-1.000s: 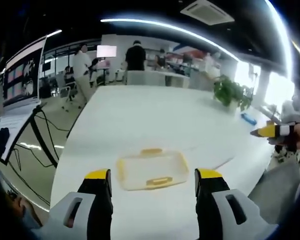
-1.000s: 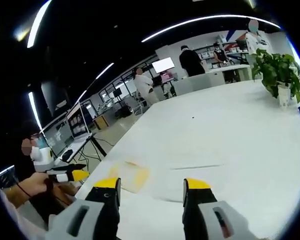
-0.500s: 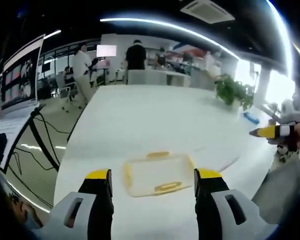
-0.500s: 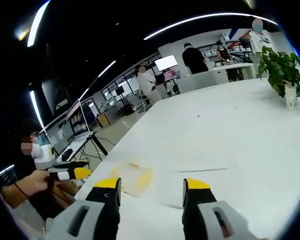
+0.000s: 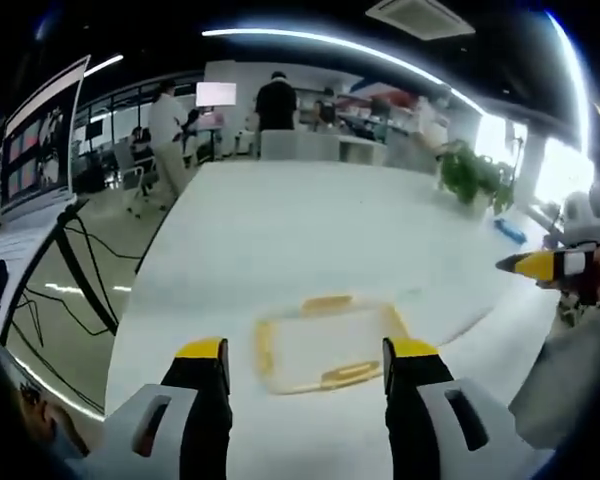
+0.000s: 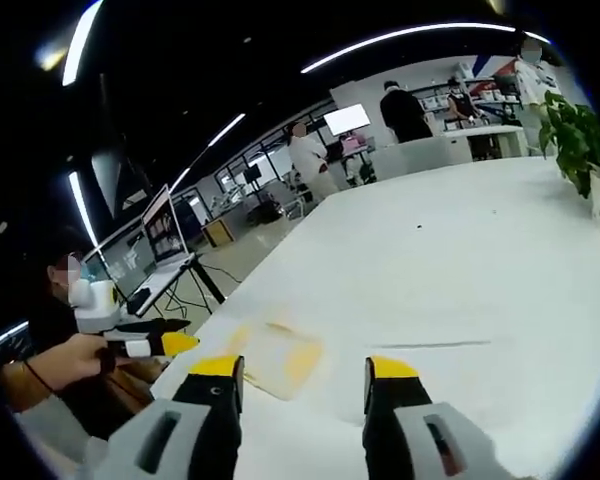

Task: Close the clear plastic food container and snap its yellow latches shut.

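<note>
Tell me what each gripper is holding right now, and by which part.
Nothing is held. The left gripper and right gripper both have open jaws with nothing between them, apart from the clear container lying on the white table.

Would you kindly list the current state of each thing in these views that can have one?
Clear plastic food container: lying flat on the white table, held by neither gripper.
Yellow latches: cannot tell whether snapped.
Left hand-held gripper: open, empty.
Right hand-held gripper: open, empty.
Potted plant: upright.
</note>
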